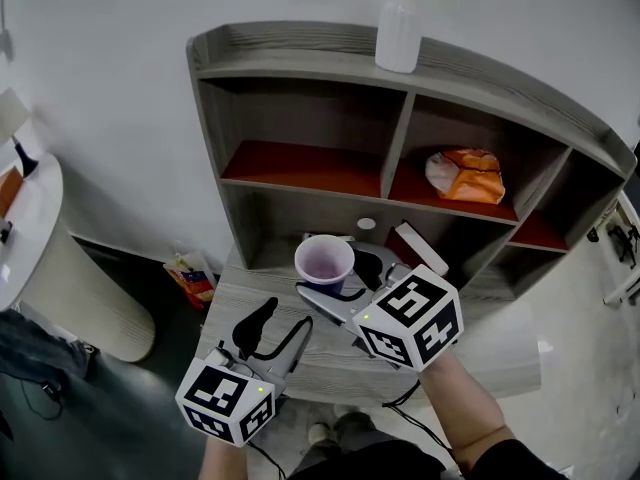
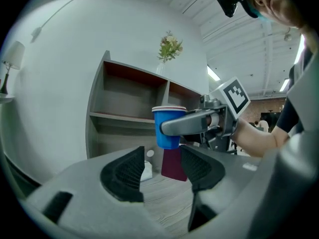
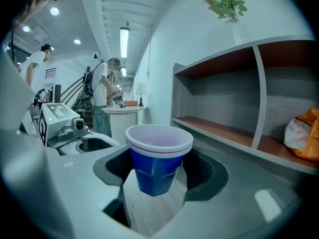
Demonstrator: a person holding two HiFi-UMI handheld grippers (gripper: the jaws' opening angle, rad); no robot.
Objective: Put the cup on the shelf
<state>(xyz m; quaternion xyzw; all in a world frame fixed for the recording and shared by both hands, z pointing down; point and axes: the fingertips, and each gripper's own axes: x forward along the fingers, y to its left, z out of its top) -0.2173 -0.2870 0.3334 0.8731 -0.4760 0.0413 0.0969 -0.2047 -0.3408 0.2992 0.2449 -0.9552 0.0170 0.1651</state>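
A blue cup with a white inside is held upright, a little above the wooden table, in front of the shelf's lower opening. My right gripper is shut on the blue cup, one pad on each side of its body. In the left gripper view the cup hangs ahead with the right gripper's finger across it. My left gripper sits low at the table's near edge, open, with nothing between its pads. The grey shelf has red boards.
A white vase with a plant stands on the shelf top. An orange bag lies in the upper right compartment. A maroon box and a small white disc sit at the shelf's foot. A snack packet lies on the floor.
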